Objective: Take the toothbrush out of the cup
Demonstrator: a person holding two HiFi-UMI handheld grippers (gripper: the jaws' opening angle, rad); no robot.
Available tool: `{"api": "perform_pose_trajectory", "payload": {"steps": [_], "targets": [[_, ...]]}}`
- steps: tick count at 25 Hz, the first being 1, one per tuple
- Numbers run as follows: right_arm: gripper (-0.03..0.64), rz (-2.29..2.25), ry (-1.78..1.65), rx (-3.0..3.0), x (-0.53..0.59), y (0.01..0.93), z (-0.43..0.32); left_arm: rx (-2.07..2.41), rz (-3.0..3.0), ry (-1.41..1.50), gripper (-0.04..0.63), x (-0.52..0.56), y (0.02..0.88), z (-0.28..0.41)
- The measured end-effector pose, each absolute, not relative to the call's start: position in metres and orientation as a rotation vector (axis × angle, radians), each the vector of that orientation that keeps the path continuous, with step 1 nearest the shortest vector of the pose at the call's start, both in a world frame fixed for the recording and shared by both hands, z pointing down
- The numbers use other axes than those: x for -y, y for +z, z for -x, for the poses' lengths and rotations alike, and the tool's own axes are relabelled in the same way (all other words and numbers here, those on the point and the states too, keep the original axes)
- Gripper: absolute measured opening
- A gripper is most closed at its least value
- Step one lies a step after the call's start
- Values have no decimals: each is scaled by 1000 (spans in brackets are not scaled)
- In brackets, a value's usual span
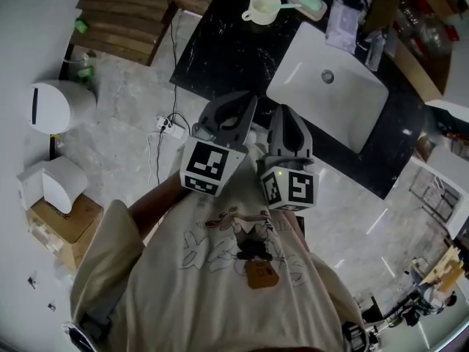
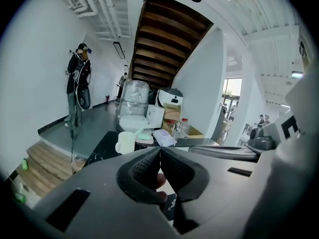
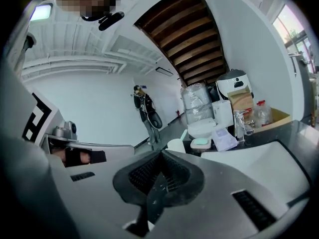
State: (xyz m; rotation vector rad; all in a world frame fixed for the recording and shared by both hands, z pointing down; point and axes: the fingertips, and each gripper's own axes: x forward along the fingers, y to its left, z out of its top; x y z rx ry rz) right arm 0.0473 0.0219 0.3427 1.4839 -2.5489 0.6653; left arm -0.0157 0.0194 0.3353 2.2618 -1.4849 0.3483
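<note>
Task progress: nothing is accomplished yet. The slender, mint-green plastic toothbrush (image 1: 288, 6) is seen slanted in the cream-white, round, handled cup (image 1: 261, 8), with its free end leaning over the rim toward a pale soap dish (image 1: 308, 2) that holds a green bar. The cup is set at the far edge of the black, white-veined, polished stone desk (image 1: 220, 50), beyond a corner of the white, rectangular, glossy sink (image 1: 330, 108). The left claw (image 2: 160, 152) is of grey moulded plastic with black, finely ribbed pads. These pads are pressed together at the tips, and nothing is pinched between them. The right claw (image 3: 160, 154) is of the same make and is likewise closed tip to tip and empty. Both are held side by side close to the person's chest, aimed toward the desk and well apart from the cup. Their square-patterned black-and-white marker cubes (image 1: 211, 167) are turned upward. Steps judged to remain are the approach across the floor to the desk, the spreading of one claw, a pinch on the exposed handle above the rim, and a lift clear of the cup. The handle is thin and smooth, and is judged liable to slip or swivel between the pads. The cup looks light and may tip if the brush is dragged sideways.
</note>
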Motion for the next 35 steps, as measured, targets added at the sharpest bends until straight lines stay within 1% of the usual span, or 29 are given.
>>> {"api": "perform_pose_trajectory", "payload": {"steps": [5,12,20,21,23,26,29,30,31,35], "targets": [[18,-1534,593,2522,16,331,-21,1407,-2299,355,15,20,335,47],[18,-1617,541,2478,47,329,13,1226,-2422,436,15,44,343,59],[18,-1658,470,2384,56,335,22,1108,-2490,493,18,72,355,71],[18,-1661,473,2378,55,335,22,1094,-2499,497,29,74,355,71],[18,-1676,481,2366,54,336,19,1061,-2522,511,82,79,355,67],[18,-1713,498,2352,57,341,13,1014,-2561,546,110,87,356,60],[18,-1728,535,2353,66,345,10,974,-2585,589,122,91,358,56],[18,-1730,538,2352,70,345,8,951,-2594,609,135,92,360,53],[18,-1731,536,2351,73,344,6,929,-2605,627,162,92,361,50],[18,-1734,541,2353,86,342,2,915,-2623,638,193,100,362,41]]}}
